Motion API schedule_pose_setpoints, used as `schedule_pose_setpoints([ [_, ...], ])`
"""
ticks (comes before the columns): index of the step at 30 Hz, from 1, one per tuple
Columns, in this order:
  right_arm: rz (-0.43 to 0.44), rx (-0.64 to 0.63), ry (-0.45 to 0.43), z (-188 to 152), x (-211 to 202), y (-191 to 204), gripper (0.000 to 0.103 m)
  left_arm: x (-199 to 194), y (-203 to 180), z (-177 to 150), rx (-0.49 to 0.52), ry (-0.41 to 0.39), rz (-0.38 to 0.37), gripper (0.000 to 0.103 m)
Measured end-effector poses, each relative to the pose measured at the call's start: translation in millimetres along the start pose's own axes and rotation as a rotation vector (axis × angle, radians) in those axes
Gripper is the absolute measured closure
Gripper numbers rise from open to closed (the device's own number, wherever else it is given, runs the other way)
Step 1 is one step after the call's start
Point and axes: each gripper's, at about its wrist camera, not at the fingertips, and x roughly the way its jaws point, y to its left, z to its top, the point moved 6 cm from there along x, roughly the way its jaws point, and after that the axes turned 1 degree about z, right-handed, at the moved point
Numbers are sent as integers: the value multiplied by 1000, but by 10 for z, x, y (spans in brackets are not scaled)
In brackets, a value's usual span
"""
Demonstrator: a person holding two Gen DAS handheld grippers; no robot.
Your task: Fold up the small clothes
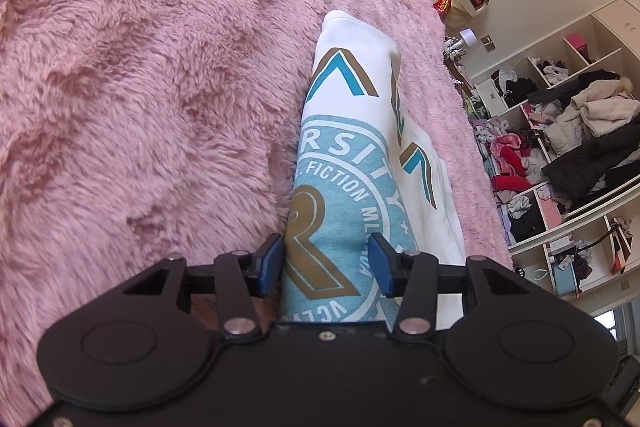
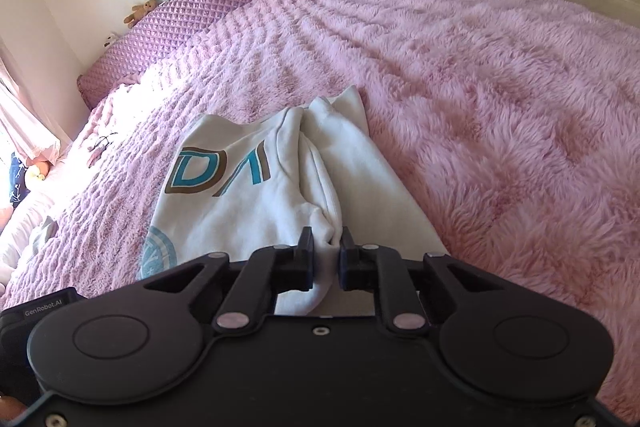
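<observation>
Bright daylight from window (image 2: 16, 123) at left; sharp focus; strong fisheye bending at edges.

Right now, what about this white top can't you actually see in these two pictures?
- Left wrist view: the white top's near end is hidden under the left gripper.
- Same view: its round print is cut short by a fold.
- Right wrist view: the pinched edge runs behind the right gripper.
- Neither view shows the whole garment.
</observation>
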Motion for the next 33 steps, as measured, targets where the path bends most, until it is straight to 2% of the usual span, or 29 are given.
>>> schedule_pose_setpoints([
  [6,-11,-22,-38,87,-142,43,95,8,-83,10,26,8,21,57],
  [10,-36,-21,-99,176,-366,-70,96,-1,-232,-14,102,16,3,56],
  [12,-54,-20,-64,137,-330,-196,96,51,-257,-47,130,32,7,55],
  [15,-80,-26,51,-93,-34,-391,96,203,-174,-118,130,69,42,55],
  [19,-48,-24,58,-163,-9,-444,90,232,-106,-111,94,78,11,53],
  [21,-42,-19,50,-32,-91,-410,81,209,-111,-52,93,74,4,53],
  [23,-13,-69,-9,171,-131,-314,62,198,-118,72,100,44,-4,53],
  [24,3,-111,-32,286,-103,-249,58,212,-123,139,97,28,0,53],
  [26,27,-209,-73,567,86,-120,57,292,-130,246,88,24,-3,53],
  [28,45,-250,-69,780,369,-53,57,398,-126,332,64,27,0,53],
  [33,86,-216,-4,1138,1171,31,58,616,-158,444,40,40,-13,53],
])
